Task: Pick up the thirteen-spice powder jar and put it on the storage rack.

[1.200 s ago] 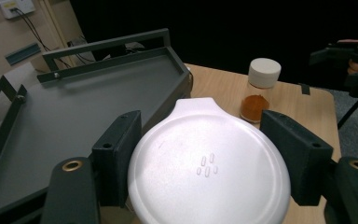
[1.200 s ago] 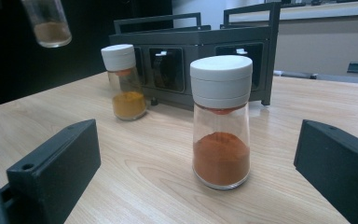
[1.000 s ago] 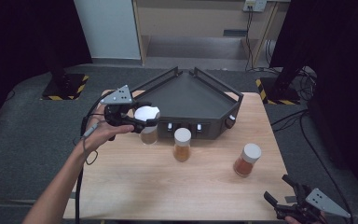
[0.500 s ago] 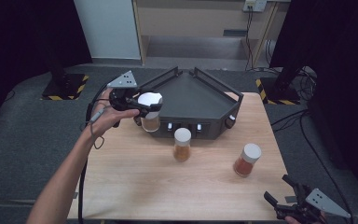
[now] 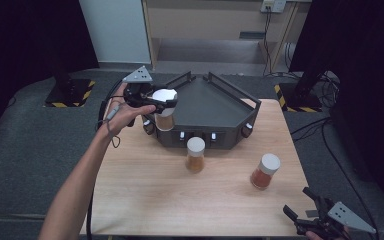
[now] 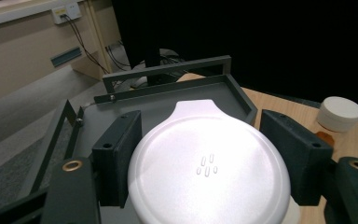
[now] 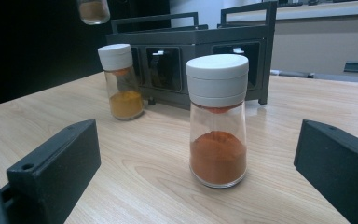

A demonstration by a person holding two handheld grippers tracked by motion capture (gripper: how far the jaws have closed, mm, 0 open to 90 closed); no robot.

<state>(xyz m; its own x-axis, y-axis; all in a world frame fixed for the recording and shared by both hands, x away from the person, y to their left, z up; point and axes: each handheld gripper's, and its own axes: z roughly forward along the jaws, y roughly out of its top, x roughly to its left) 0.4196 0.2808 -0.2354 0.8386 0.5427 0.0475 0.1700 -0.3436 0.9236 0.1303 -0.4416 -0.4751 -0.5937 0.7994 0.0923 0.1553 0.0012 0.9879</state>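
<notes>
Left gripper (image 5: 161,102) clamps a white-capped spice jar (image 5: 164,108) raised above the dark rack's (image 5: 215,107) left edge. Right gripper (image 5: 307,212), jaws spread wide and empty, rests at the table's (image 5: 145,190) near right corner

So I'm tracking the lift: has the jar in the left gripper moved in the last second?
Yes. The left gripper has carried the jar up and toward the far side, over the near left edge of the dark rack.

A lab or test studio: a light wooden table (image 5: 145,195) stands on grey carpet (image 5: 25,150), black curtains (image 5: 25,35) hang left and right, and yellow-black hazard-taped stand bases (image 5: 72,92) sit on the far floor beside trailing cables (image 5: 325,87).
</notes>
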